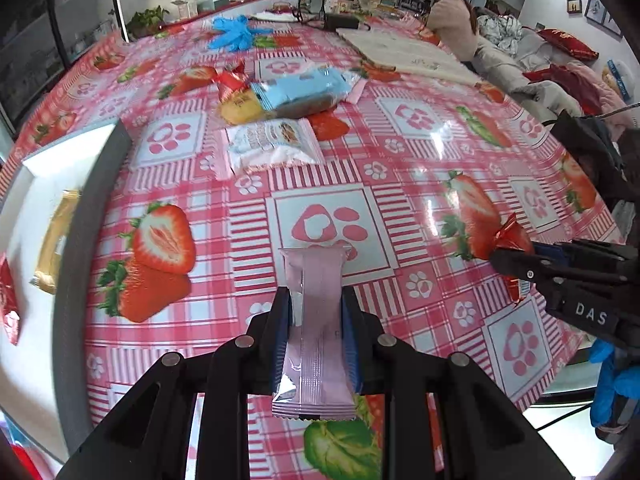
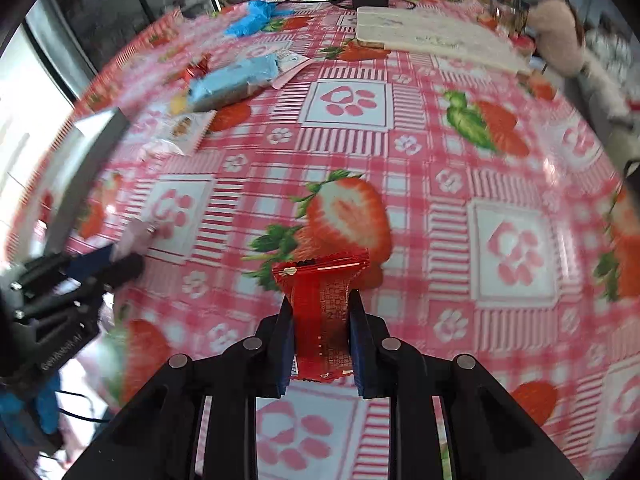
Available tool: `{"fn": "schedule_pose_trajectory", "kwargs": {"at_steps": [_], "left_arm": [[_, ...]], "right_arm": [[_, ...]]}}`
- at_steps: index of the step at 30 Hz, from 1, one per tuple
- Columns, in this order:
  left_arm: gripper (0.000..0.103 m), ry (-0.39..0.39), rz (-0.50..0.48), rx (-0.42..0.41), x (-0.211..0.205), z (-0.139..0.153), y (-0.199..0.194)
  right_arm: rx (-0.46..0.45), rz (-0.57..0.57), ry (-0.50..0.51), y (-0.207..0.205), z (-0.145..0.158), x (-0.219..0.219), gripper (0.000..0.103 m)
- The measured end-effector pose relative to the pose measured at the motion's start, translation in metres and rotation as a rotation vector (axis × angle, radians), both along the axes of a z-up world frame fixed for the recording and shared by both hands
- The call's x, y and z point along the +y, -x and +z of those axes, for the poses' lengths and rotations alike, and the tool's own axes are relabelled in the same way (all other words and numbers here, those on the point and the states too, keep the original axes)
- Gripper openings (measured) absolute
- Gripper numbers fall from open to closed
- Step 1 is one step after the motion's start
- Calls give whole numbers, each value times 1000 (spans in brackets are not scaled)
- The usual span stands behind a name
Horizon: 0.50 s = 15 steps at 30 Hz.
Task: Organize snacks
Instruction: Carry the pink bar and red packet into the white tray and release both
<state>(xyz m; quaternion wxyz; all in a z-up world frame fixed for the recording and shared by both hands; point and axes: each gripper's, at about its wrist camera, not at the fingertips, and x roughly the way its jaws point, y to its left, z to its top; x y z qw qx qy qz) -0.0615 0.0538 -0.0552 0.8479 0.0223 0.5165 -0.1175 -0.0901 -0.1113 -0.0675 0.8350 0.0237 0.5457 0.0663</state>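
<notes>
My left gripper (image 1: 314, 300) is shut on a pink snack packet (image 1: 320, 332) and holds it above the strawberry tablecloth. My right gripper (image 2: 322, 304) is shut on a red snack packet (image 2: 324, 312); it also shows at the right of the left wrist view (image 1: 510, 258). A grey box (image 1: 86, 216) with white inside stands at the left and holds a gold packet (image 1: 56, 240) and a red packet (image 1: 8, 304). Loose snacks lie further back: a white packet (image 1: 272, 144), a blue packet (image 1: 300, 88), a yellow cake packet (image 1: 240, 110) and a red packet (image 1: 230, 80).
Blue gloves (image 1: 236, 32) lie at the far side of the table. A white board (image 1: 404, 52) and a black power brick with cables (image 1: 340, 20) lie at the back right. A person (image 1: 456, 20) sits at the far end. The table edge is near on the right.
</notes>
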Motion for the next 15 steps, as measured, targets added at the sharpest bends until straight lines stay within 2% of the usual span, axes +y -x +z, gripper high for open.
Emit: {"fn": "schedule_pose_trajectory", "kwargs": {"at_steps": [7, 15], "left_arm": [[27, 45, 38, -63, 30, 33, 6], [27, 72, 128, -112, 73, 57, 7]], "right_arm": [[-22, -22, -118, -6, 21, -5, 24], [-22, 6, -173, -14, 33, 13, 24]]}}
